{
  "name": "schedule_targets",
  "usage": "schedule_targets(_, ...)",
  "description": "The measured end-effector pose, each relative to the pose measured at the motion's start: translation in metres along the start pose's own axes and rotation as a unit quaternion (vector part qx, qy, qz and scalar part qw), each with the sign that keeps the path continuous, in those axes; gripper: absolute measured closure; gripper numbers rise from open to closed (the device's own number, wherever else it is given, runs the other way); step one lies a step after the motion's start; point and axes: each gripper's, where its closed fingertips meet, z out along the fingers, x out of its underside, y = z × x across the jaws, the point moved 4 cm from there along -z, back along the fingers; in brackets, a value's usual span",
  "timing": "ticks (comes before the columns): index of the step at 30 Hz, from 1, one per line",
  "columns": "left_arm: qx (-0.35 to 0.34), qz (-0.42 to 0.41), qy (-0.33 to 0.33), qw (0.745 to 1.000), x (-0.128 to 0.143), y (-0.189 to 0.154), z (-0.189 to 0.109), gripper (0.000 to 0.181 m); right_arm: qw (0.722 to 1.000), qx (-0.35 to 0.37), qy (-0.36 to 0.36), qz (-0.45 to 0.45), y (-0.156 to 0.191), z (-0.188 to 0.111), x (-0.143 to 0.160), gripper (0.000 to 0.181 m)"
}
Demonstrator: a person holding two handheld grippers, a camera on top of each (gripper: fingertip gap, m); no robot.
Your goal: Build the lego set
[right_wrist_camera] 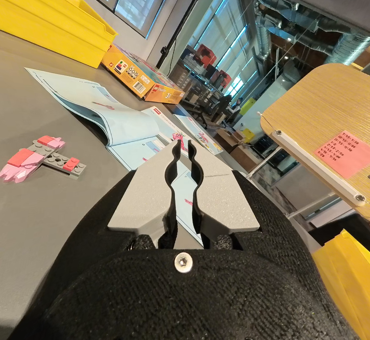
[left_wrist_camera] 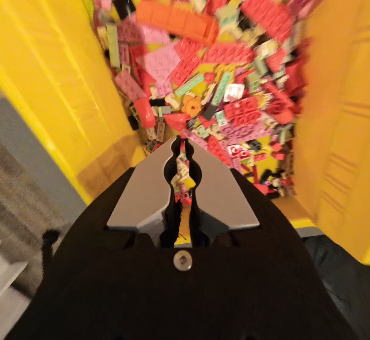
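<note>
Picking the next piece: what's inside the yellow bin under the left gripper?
The yellow bin holds a blurred pile of loose bricks, mostly red and pink. Pieces underneath are hidden.

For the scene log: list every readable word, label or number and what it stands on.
I won't quote writing; here is what bears it.
Orange set box: logos, barcode.
Open instruction booklet: step numbers.
Closed booklets: cover titles.
Pink sticky note: handwritten numbers.
Bricks in yellow bin: blurred.

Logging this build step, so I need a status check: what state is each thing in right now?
left gripper: nearly shut, small red piece between tips
yellow bin: open, holding loose bricks
right gripper: slightly open, empty
instruction booklet: lying open
partial build: unfinished, on table
set box: lying flat
</note>
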Motion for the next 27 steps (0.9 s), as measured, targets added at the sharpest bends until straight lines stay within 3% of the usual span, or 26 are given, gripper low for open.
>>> schedule_targets(5, 0.094, 0.058, -0.193, 0.975, -0.03, -0.058, -0.078, 0.179, 1.0, 0.003, -0.004, 0.005, -0.001, 0.0, -0.001, 0.176)
schedule_targets(9, 0.218, 0.149, -0.315, 0.912, -0.037, -0.146, -0.134, 0.179, 1.0, 0.0, -0.014, 0.004, 0.0, -0.001, -0.005, 0.176)
schedule_targets(12, 0.304, 0.188, -0.36, 0.862, -0.03, -0.209, -0.15, 0.179, 0.999, -0.009, -0.043, 0.012, 0.002, -0.005, -0.016, 0.173)
schedule_targets(19, 0.5, 0.201, -0.317, 0.781, 0.005, -0.335, -0.104, 0.18, 0.98, -0.125, -0.147, 0.042, 0.034, -0.02, -0.059, 0.158)
schedule_targets(22, 0.57, 0.151, -0.278, 0.758, 0.005, -0.353, -0.077, 0.18, 0.96, -0.214, -0.175, 0.047, 0.064, -0.028, -0.077, 0.155)
schedule_targets(24, 0.6, 0.109, -0.262, 0.748, 0.0, -0.355, -0.058, 0.18, 0.946, -0.28, -0.157, 0.053, 0.085, -0.028, -0.077, 0.153)
schedule_targets(27, 0.628, 0.056, -0.247, 0.736, -0.008, -0.357, -0.036, 0.18, 0.946, -0.294, -0.132, 0.033, 0.099, -0.023, -0.068, 0.153)
